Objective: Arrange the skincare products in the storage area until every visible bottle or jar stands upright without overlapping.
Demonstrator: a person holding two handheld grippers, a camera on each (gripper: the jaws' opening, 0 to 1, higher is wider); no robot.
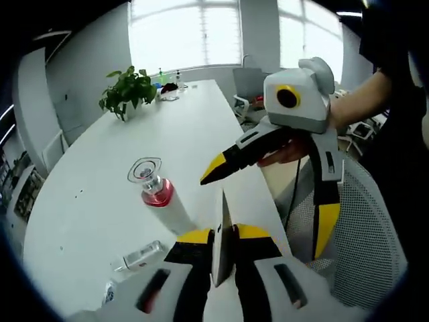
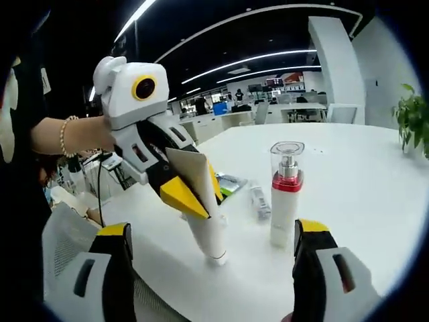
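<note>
Grippers at work over a white oval office table (image 1: 100, 194). Through the left gripper view, I see my left gripper (image 1: 223, 249) with its yellow-tipped jaws clamped on the flat crimped end of a white squeeze tube (image 1: 222, 235), edge-on to the lens. Just beyond stands a white pump bottle with a red collar and clear cap (image 1: 155, 191), upright, and a small clear bottle (image 1: 139, 256) lies on its side near the table's edge. A leafy green potted plant (image 1: 127, 90) sits far down the table. My right gripper (image 1: 268, 181) enters from the right, jaws spread wide.

Through the right gripper view, my right gripper (image 2: 213, 258) frames the scene, its jaws apart and holding nothing. The squeeze tube (image 2: 201, 215) stands cap-down on the table, leaning, pinched at its top by the left gripper (image 2: 188, 184), just beside the pump bottle (image 2: 285, 194).

My worry: released while leaning, the tube could topple into the pump bottle.
</note>
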